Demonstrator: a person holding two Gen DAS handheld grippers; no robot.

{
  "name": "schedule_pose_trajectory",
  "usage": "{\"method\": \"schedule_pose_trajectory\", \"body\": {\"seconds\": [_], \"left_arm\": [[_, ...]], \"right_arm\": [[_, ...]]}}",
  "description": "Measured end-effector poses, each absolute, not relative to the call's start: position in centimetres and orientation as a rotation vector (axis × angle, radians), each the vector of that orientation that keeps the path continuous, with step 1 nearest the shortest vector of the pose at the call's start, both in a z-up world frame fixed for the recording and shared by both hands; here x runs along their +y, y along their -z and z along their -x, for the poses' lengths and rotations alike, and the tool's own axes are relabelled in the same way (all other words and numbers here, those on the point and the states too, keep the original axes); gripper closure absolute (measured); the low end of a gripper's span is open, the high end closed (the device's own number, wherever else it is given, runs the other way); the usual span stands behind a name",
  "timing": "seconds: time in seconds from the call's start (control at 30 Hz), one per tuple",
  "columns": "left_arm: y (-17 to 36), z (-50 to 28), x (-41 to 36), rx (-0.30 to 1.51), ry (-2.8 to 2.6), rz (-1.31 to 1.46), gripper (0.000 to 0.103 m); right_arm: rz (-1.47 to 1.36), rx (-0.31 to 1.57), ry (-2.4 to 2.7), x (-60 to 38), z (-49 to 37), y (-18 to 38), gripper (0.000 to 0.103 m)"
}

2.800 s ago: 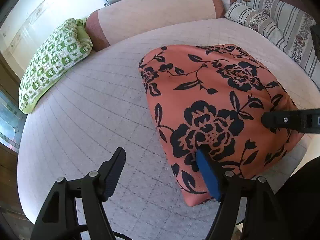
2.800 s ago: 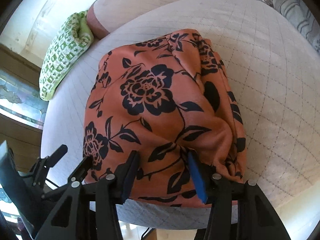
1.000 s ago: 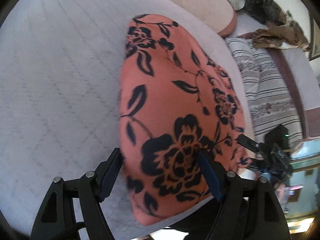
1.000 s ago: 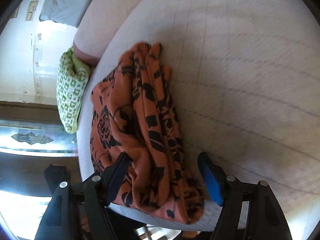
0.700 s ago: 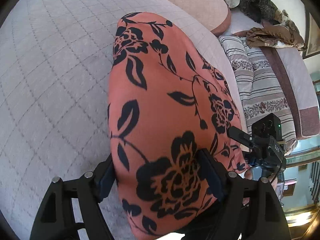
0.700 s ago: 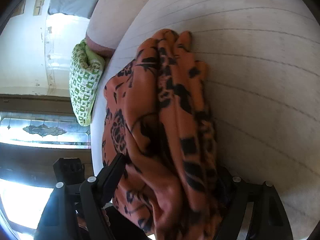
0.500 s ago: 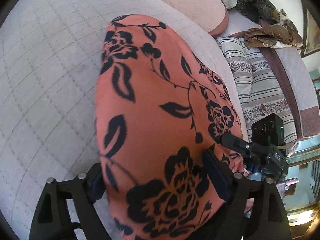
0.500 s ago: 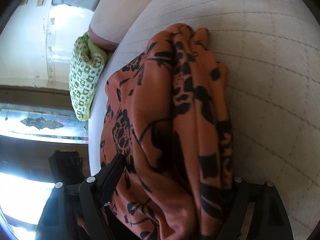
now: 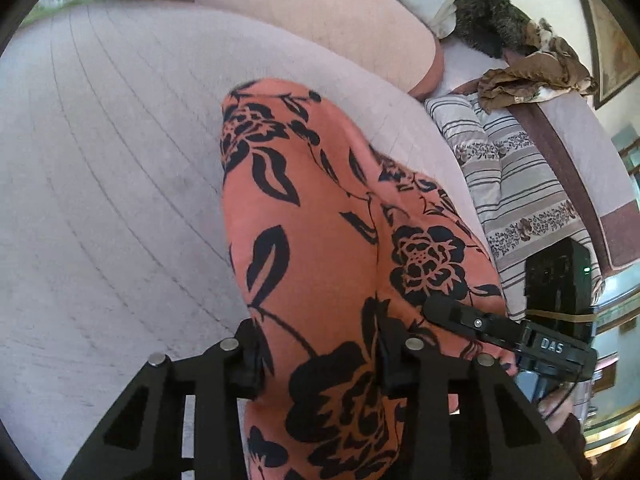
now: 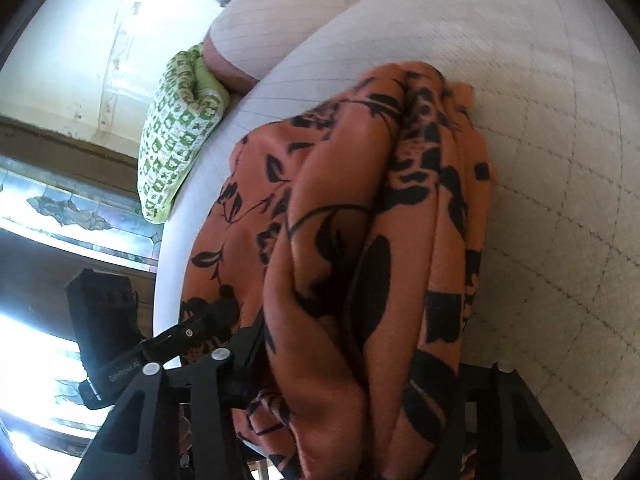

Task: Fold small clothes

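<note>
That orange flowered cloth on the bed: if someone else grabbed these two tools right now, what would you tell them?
Left gripper: fingers closing on the near edge of the orange flowered cloth, fabric between them.
Right gripper: fingers closing on a bunched handful of the same cloth, fabric between them.
The cloth lies on the quilted bed, gathered in lengthwise folds, near end at the bed's edge.
Done: both near corners taken up.
Left: probably carry the near end over to fold it, then flatten and release.
</note>
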State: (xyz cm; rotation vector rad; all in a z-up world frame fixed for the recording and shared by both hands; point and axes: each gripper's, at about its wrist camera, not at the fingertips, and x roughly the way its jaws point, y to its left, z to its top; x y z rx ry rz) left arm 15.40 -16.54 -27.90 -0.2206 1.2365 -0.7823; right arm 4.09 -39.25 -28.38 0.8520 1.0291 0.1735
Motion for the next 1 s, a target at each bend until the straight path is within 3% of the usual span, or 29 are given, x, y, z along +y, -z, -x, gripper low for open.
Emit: {"method": "schedule_pose_trajectory", "body": {"seconds": [0.5,0.73,1.0], "left_arm": [[18.6,-16.4,-2.6,1.013,0.638,0.244,0.062],[17.7,-17.0,1.2,0.984,0.556,0.213,0.062],[21.8,-18.4,1.1,1.058,0.508,0.201,0.062]], "right_arm": [[-0.735,0.908,-0.358,-27.8,-8.9,18.8,0.055],[-0.758,0.897,-0.435,-23.1,-11.6,18.8,0.055],[-0.801,0.969,-0.432,-22.4,-12.5,22.8,0.055]]}}
